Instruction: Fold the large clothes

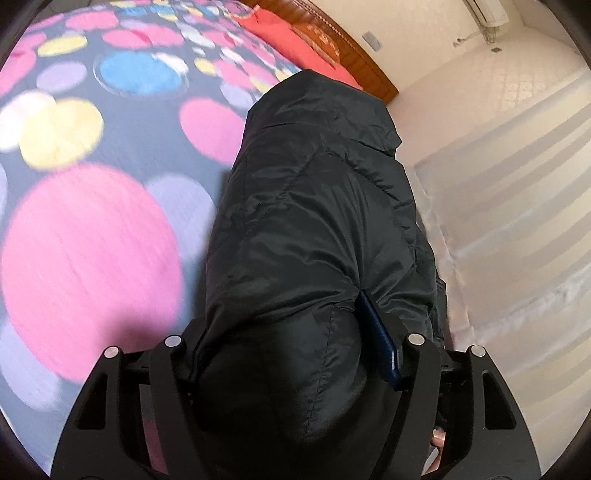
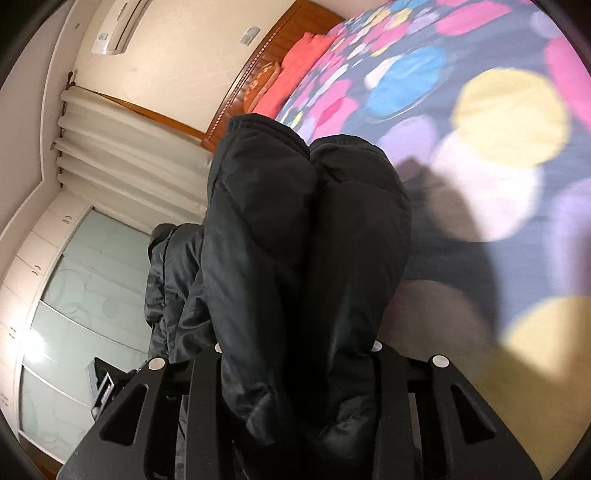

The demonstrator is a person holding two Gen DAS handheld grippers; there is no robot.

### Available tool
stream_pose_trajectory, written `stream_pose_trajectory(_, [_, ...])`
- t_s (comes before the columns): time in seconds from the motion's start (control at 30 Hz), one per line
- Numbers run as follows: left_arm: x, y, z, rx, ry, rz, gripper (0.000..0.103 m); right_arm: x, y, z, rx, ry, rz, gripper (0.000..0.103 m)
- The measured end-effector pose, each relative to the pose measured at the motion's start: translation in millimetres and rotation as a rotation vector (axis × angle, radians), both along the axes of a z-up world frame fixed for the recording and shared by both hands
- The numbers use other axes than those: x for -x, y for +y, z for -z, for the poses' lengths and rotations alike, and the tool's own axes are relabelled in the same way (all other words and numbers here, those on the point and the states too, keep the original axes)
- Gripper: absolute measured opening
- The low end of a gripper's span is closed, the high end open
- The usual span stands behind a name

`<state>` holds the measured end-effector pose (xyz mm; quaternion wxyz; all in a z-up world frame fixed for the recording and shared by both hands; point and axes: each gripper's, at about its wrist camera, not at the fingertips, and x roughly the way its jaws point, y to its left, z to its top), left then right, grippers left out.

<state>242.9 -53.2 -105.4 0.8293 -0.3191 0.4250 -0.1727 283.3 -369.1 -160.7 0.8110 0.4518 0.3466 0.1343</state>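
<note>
A black quilted puffer jacket (image 1: 314, 206) is lifted above the bed and fills the middle of both wrist views. In the left wrist view my left gripper (image 1: 284, 339) is shut on a thick bunch of it. Its blue right pad (image 1: 380, 347) presses into the fabric, and the left finger is buried under the folds. In the right wrist view my right gripper (image 2: 299, 339) is shut on two puffy folds of the jacket (image 2: 306, 229), which hide both fingers. More of the jacket hangs down at the left (image 2: 170, 280).
Below lies a bedspread (image 1: 92, 236) with big pink, yellow and blue circles. Red pillows (image 1: 295, 40) rest against a wooden headboard (image 1: 369, 62). White curtains (image 2: 122, 144), a wall air conditioner (image 2: 122, 22) and a glass-front wardrobe (image 2: 81, 295) stand beside the bed.
</note>
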Motion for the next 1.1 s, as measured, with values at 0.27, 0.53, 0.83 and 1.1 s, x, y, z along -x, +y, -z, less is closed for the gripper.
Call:
stream_pose_trajectory(0.27, [-37, 44, 28, -0.023, 0.074, -0.063, 0.068, -69, 49, 17, 0.03, 0.068, -0.05, 0.032])
stream_pose_trajectory(0.53, [-38, 56, 46, -0.012, 0.093, -0.068, 0.074, -86, 53, 20, 0.081, 0.109, -0.05, 0.04])
stream_pose_trajectory(0.83, [-33, 67, 34, -0.077, 0.048, -0.042, 0.084, -54, 35, 16, 0.123, 0.13, -0.046, 0.071])
stream_pose_trajectory(1.1, [18, 82, 43, -0.026, 0.023, -0.003, 0.091, -1, 45, 16, 0.188, 0.131, -0.14, 0.078])
